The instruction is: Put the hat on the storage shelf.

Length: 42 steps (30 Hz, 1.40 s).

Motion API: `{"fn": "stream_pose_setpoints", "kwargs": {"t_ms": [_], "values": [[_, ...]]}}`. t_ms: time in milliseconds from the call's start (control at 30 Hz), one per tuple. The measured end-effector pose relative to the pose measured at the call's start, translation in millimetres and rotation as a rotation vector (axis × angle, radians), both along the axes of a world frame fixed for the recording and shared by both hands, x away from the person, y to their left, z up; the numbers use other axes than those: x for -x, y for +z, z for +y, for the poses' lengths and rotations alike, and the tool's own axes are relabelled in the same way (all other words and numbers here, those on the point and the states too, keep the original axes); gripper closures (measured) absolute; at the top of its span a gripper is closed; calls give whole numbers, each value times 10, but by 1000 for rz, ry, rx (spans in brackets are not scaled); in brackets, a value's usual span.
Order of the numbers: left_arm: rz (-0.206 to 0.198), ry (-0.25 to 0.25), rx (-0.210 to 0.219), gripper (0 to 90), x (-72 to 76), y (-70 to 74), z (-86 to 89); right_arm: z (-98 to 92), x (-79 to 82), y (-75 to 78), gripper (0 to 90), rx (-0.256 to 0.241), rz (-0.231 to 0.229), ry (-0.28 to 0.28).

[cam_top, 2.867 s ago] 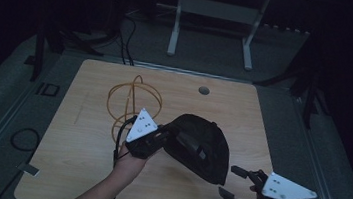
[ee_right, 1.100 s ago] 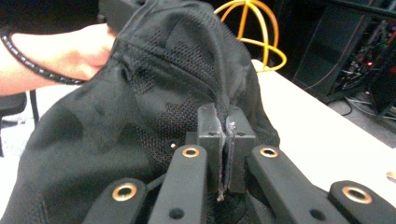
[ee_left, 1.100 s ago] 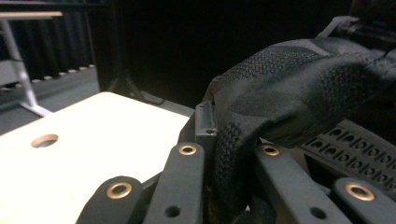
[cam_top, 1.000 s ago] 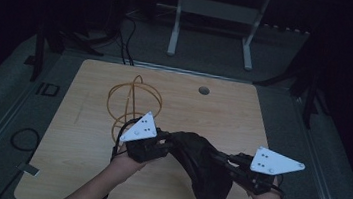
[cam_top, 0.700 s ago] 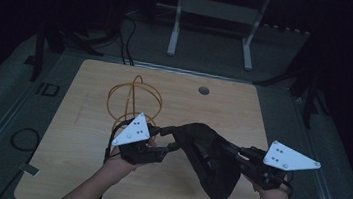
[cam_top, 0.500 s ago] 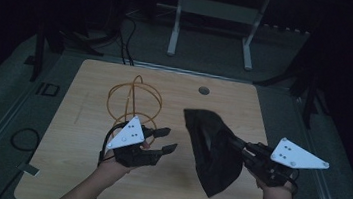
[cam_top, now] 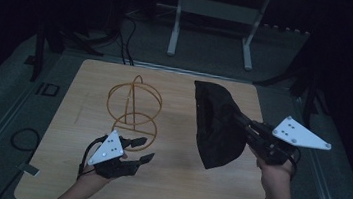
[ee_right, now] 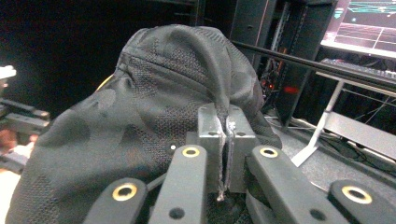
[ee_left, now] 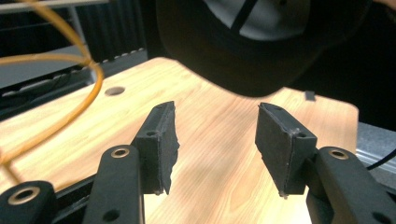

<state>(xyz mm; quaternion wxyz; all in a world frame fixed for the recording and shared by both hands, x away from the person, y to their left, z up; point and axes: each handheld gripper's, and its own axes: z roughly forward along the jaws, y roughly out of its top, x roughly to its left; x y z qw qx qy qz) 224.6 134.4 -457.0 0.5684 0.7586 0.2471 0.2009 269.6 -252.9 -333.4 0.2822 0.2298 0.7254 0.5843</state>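
Left of the wire stand [cam_top: 132,108], the left gripper [cam_top: 139,150] is hanging low over the worktop [cam_top: 174,190] with its fingers [ee_left: 161,140] spread wide and empty, while right of the stand the right gripper [cam_top: 240,121] is lifting the black cap [cam_top: 216,126] clear, fingers pinched tight on its fabric. The lift looks underway, and the next move is probably calling for carrying the cap across and lowering its hollow over the stand. The right gripper view is showing the pinched fold of mesh cloth, while the left gripper view is showing the cap's underside.
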Motion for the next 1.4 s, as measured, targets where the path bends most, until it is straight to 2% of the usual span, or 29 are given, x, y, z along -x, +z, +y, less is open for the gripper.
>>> {"fn": "stream_pose_setpoints", "kwargs": {"t_ms": [267,367,467,567,600,700,767,800,833,900,1000,1133,1400], "values": [[31,54,9,476,44,-191,231,235,-221,31,876,9,11,-4],[28,100,-2,473,69,-293,351,387,-325,53,876,4,14,4],[48,117,15,461,79,-374,440,520,-396,87,876,10,16,17],[52,130,22,436,90,-420,486,614,-439,113,876,18,17,28],[57,142,27,422,104,-460,524,716,-476,137,875,27,17,41],[67,179,40,347,118,-513,581,875,-531,170,875,45,16,55],[71,187,52,229,120,-533,603,925,-552,178,876,47,18,63],[81,227,54,229,120,-571,641,976,-572,184,875,52,19,70],[93,233,59,133,118,-588,659,1062,-604,192,876,55,27,81],[100,271,47,72,122,-633,708,1146,-635,194,876,61,29,93],[102,295,51,32,134,-667,759,1291,-674,183,875,69,37,114],[107,303,63,32,147,-703,807,1463,-719,148,875,98,50,125],[102,297,50,36,155,-725,803,1766,-837,32,874,123,91,165]]}}
